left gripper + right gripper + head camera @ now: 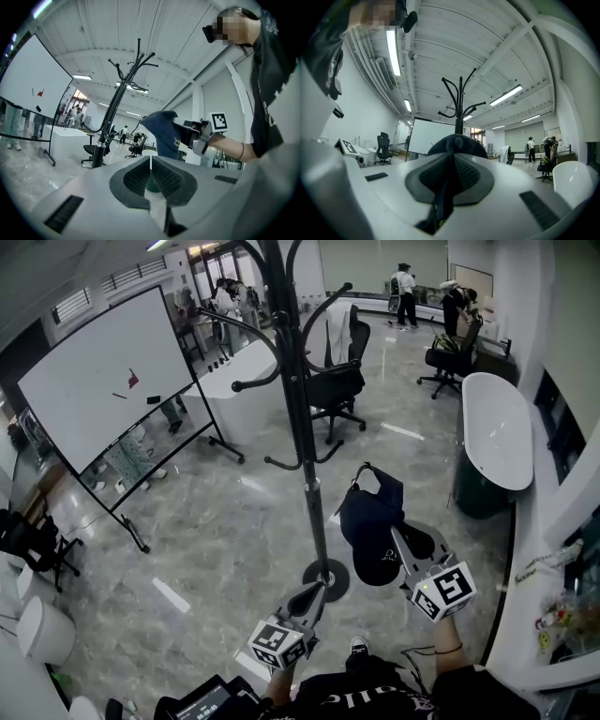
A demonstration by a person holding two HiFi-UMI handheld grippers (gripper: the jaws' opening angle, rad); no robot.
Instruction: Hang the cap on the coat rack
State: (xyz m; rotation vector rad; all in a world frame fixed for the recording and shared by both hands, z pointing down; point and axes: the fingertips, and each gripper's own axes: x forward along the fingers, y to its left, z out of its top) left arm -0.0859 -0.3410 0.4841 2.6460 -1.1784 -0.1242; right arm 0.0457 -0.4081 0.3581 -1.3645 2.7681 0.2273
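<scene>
One cap [373,521], seemingly brim-gripped, stretches from right gripper [397,542] toward rack [298,409].

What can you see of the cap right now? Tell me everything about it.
The cap is dark navy, seemingly soft fabric, with a button on its crown, a small pale stitched mark and a strap loop at the back. The right gripper is shut on it, holding it in the air beside the pole of the coat rack. It touches no hook and is not hung yet.
</scene>
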